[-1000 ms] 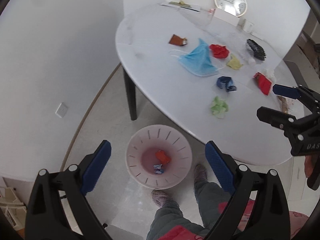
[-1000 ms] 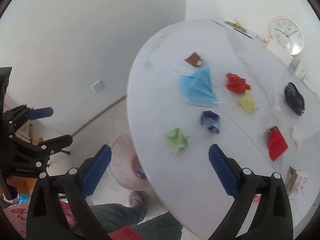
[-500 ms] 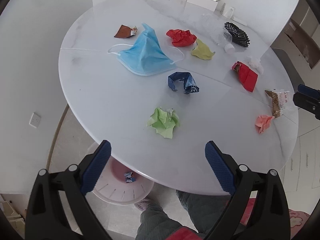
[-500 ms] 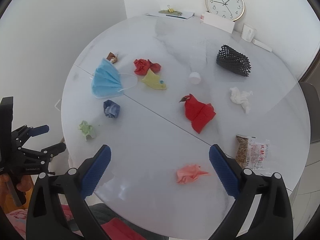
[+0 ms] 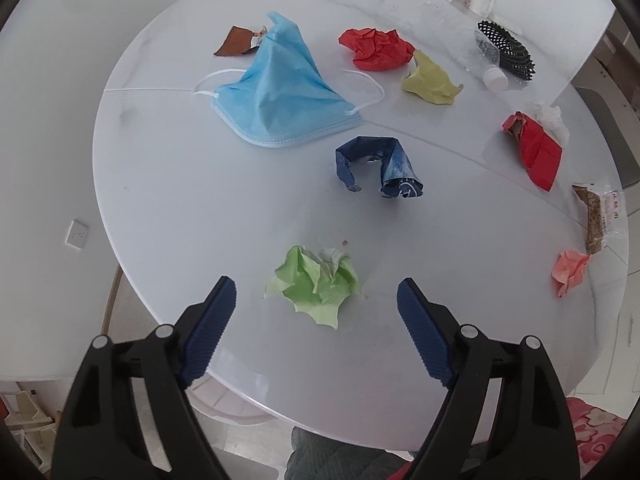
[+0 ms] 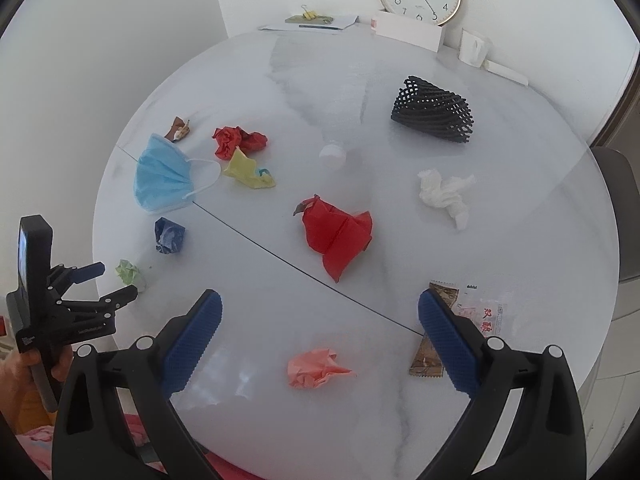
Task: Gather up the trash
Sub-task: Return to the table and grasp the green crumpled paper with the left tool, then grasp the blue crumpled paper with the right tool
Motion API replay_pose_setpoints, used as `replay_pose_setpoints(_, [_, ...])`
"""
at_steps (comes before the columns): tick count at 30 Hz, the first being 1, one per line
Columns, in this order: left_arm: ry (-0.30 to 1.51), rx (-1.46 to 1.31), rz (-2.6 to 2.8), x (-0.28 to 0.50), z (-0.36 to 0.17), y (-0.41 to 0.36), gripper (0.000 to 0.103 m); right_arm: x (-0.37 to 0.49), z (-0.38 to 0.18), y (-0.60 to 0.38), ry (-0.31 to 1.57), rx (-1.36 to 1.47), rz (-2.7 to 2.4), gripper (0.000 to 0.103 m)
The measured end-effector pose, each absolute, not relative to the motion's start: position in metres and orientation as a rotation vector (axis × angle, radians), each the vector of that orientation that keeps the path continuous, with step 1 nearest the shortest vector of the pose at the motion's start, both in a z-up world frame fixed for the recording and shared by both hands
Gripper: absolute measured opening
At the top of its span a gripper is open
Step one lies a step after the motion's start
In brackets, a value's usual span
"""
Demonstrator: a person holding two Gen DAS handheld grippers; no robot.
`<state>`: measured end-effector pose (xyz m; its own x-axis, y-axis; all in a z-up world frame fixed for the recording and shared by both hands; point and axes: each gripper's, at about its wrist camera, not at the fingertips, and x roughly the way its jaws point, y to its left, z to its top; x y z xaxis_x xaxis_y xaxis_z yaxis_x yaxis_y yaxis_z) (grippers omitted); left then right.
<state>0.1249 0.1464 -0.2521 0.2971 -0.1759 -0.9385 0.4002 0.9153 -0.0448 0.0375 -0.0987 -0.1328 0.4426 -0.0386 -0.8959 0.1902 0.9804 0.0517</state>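
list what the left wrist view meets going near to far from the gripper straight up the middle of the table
left gripper → crumpled green paper ball → twisted dark blue wrapper → light blue face mask → crumpled red paper

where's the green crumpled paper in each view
Left wrist: green crumpled paper sits low centre, between the left hand-held gripper fingers.
Right wrist: green crumpled paper at far left table edge.
Shared landmark: the dark blue crumpled wrapper just beyond it.
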Motion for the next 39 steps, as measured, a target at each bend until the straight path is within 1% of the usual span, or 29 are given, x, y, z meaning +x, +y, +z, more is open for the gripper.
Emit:
replay_pose_setpoints(4, [1.228,0.232,-0.374,0.129,-0.260,0.141,0.063,0.046,-0.135,-0.102,1.107,0.154,-0.123,0.098])
replay_pose_setpoints(6, [1.238,0.231,-0.372,0.131,-0.264,0.141,0.051,0.051,-0.136,-0.100,1.106,0.152,-0.110,0.098])
replay_pose_setpoints(9, [1.248,0.210,-0.367,0.134,-0.267,0.144,0.041,0.057,-0.138,-0.097,1.108,0.152,-0.087,0.098])
replay_pose_setpoints(15, [1.239,0.191,-0.377,0.137,-0.267,0.148,0.029,0.070,-0.144,-0.074,1.125,0.134,-0.028,0.098])
replay_pose_setpoints(24, [1.221,0.142,-0.388,0.127,-0.248,0.157,0.029,0.103,-0.162,-0.014,1.152,0.089,0.105,0.098])
replay_pose_setpoints(30, [1.203,0.126,-0.348,0.113,-0.229,0.181,0.029,0.136,-0.191,0.032,1.187,0.035,0.176,0.098])
replay_pose_setpoints(36, [1.191,0.099,-0.289,0.102,-0.216,0.214,0.029,0.159,-0.217,0.058,1.216,0.001,0.194,0.098])
replay_pose_setpoints(38, [1.187,0.088,-0.268,0.100,-0.213,0.224,0.029,0.164,-0.224,0.061,1.221,-0.002,0.190,0.095])
replay_pose_setpoints(39, [1.184,0.083,-0.256,0.099,-0.212,0.230,0.029,0.168,-0.228,0.063,1.229,-0.005,0.189,0.090])
